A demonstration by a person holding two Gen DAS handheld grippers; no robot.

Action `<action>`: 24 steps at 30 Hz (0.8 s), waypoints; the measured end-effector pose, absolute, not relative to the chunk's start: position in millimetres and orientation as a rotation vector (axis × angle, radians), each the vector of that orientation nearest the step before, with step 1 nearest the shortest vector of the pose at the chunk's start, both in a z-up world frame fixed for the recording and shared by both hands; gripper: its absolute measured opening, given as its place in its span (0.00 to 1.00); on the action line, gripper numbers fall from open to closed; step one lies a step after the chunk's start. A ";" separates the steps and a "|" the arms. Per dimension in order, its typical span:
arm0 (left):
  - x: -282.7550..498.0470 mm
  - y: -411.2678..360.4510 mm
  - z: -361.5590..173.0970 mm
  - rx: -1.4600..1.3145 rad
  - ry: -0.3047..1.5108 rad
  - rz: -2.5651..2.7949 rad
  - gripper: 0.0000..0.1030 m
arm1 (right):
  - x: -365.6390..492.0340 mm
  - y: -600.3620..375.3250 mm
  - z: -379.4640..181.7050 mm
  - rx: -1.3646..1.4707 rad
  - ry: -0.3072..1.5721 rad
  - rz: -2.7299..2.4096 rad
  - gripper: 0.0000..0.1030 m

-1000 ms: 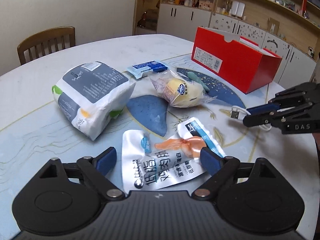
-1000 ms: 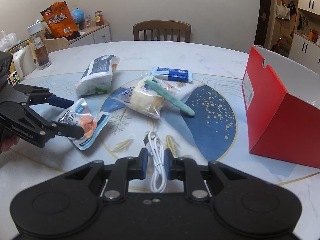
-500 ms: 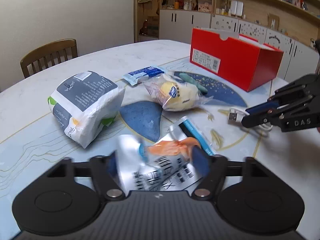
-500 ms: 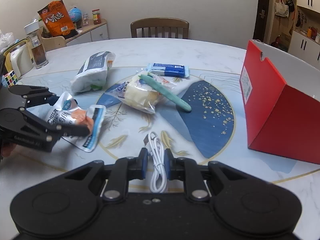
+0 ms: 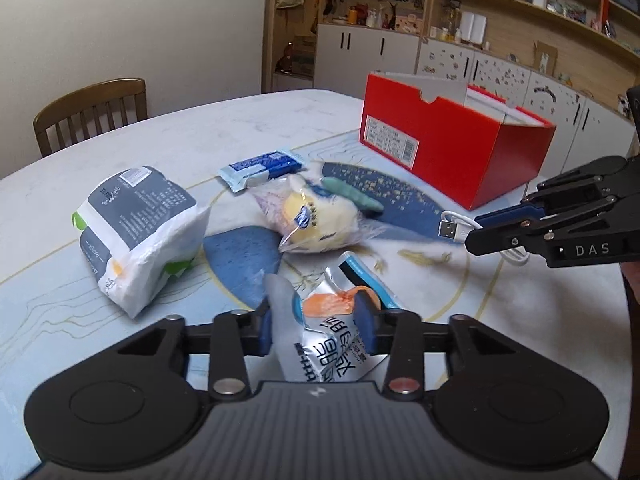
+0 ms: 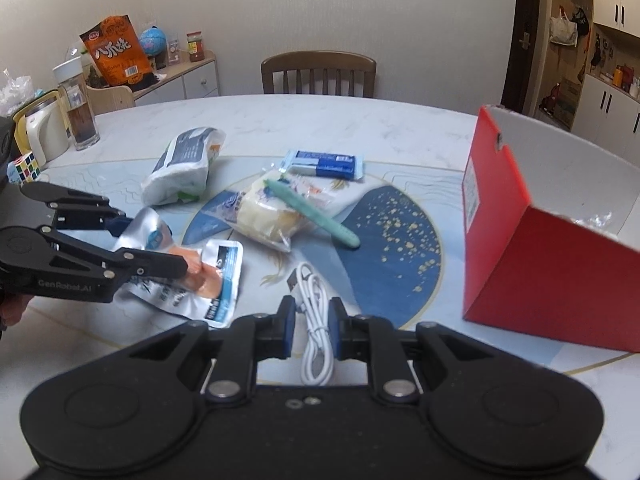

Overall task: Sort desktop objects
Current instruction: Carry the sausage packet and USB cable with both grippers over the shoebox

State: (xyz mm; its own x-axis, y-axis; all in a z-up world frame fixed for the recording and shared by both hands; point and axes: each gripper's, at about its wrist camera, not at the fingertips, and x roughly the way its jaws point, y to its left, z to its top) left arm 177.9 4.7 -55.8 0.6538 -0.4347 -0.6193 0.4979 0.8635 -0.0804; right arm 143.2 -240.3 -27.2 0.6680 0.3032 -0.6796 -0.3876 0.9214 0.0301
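A round marble-patterned bench [image 6: 400, 128] holds scattered objects. The left hand-held gripper [image 5: 316, 322] has its jaws closing on a silver snack pouch [image 5: 332, 344] with an orange picture and blue trim; the pouch sits crumpled between the blue pads [image 5: 366, 320], its near end raised toward the camera. The right hand-held gripper [image 6: 313, 318] is clamped on a coiled white USB cable [image 6: 316, 336] — its plug end lies on the bench just ahead of the jaws. Beyond them, near the bench's blue centre pattern, lie a clear-wrapped yellow bun [image 6: 268, 216], a green pen [image 6: 316, 214] resting against it, a blue-and-white wrapped bar [image 6: 324, 164] and a grey-and-white bag [image 6: 184, 170]. An open red shoebox [image 6: 544, 248] stands at the right edge — a wooden chair [image 6: 318, 74] faces the far side.
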 end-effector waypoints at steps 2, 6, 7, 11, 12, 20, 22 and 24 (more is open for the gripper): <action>176.0 1.4 -49.0 0.081 0.662 -0.511 0.09 | 142.5 -244.6 -23.1 -0.121 0.737 0.396 0.16; 175.6 -8.6 -44.2 0.083 0.681 -0.505 0.08 | 141.8 -254.2 -15.4 -0.123 0.724 0.403 0.16; 174.6 -10.7 -42.5 0.078 0.683 -0.506 0.08 | 141.6 -256.6 -13.5 -0.123 0.721 0.405 0.16; 171.2 -21.9 -32.9 0.069 0.681 -0.506 0.08 | 140.7 -267.2 -5.4 -0.124 0.709 0.419 0.16; 170.3 -25.3 -30.1 0.070 0.681 -0.506 0.08 | 140.4 -269.9 -3.2 -0.125 0.705 0.423 0.16; 165.7 -52.2 -3.9 0.041 0.661 -0.530 0.08 | 136.3 -294.3 19.3 -0.137 0.681 0.444 0.16; 165.5 -61.4 4.6 0.040 0.648 -0.539 0.08 | 135.8 -302.2 25.2 -0.138 0.674 0.449 0.16; 166.1 -71.2 14.0 0.035 0.629 -0.550 0.08 | 137.5 -310.8 30.9 -0.137 0.669 0.451 0.16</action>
State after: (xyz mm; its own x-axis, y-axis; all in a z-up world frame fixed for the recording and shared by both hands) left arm 166.1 -71.2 14.0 0.6708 -0.4781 -0.5670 0.4988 0.8566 -0.1322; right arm 137.5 -310.8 30.9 0.6920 0.3591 -0.6263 -0.4456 0.8950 0.0209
